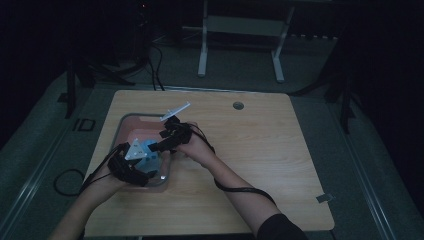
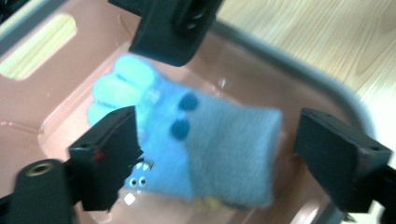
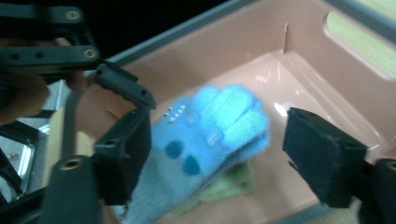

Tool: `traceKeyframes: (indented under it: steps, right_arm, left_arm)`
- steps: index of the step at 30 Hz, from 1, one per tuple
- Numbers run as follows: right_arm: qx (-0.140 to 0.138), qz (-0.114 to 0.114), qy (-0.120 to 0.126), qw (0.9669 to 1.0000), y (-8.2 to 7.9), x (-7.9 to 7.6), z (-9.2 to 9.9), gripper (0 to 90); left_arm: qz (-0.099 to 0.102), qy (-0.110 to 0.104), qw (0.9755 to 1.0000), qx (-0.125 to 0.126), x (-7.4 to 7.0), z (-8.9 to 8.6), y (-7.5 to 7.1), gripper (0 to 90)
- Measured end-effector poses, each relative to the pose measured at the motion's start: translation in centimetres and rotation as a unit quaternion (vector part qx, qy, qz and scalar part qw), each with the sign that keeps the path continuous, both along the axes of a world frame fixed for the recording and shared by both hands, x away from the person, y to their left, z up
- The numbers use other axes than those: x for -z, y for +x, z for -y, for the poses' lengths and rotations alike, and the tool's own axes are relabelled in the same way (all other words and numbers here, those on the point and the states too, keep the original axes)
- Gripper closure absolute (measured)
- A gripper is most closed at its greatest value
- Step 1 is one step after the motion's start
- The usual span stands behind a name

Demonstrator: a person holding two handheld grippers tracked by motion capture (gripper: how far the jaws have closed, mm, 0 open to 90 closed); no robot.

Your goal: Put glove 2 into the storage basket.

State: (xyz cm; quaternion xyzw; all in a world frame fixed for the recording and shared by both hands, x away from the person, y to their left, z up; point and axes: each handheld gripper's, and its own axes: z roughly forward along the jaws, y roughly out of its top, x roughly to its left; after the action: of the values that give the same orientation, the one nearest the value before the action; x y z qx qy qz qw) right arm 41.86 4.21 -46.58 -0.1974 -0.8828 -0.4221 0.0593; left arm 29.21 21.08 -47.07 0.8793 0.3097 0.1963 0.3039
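Blue glove [image 2: 205, 144] lies flat in bin [image 2: 60, 93], fingers toward its end wall

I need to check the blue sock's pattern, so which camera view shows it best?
The left gripper view: the blue sock lies flat in the pink bin, dark dots visible. The right gripper view shows it blurred over something green; the high view shows a small blue patch.

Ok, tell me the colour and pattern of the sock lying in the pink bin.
The sock is light blue with dark blue dots and paler toe stripes, clearest in the left gripper view.
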Motion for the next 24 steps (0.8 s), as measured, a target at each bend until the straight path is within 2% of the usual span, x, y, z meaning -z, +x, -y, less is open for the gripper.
traceKeyframes:
  steps: [6, 9, 12, 17, 19, 24]
  right_arm:
    - [-0.004, 0.013, 0.020, 0.9997, -0.6, -1.2, 2.2, 18.2]
    - [-0.005, 0.033, 0.013, 0.9993, -0.9, -1.5, 3.2, 17.4]
    - [-0.004, 0.032, 0.013, 0.9994, -1.1, -1.5, 4.3, 17.0]
    - [-0.005, 0.038, 0.002, 0.9992, -1.6, -1.3, 6.2, 15.3]
    - [-0.003, 0.046, -0.004, 0.9989, -1.9, -1.3, 7.0, 15.2]
    - [0.003, 0.046, -0.004, 0.9989, -2.2, -0.8, 9.0, 15.1]
  left_arm:
    - [0.015, -0.019, 0.9997, -0.003, -0.5, 1.4, 0.0, 8.2]
    - [0.020, -0.030, 0.9993, 0.009, -0.6, 2.1, 0.0, 8.1]
    - [0.022, -0.035, 0.9990, 0.017, -0.7, 2.8, 0.0, 7.8]
    - [0.026, -0.067, 0.9971, 0.025, -1.0, 4.1, -0.2, 7.8]
    - [0.023, -0.070, 0.9967, 0.035, -1.1, 4.8, -0.2, 7.8]
    - [0.014, -0.070, 0.9958, 0.058, -0.9, 6.6, -0.4, 7.8]
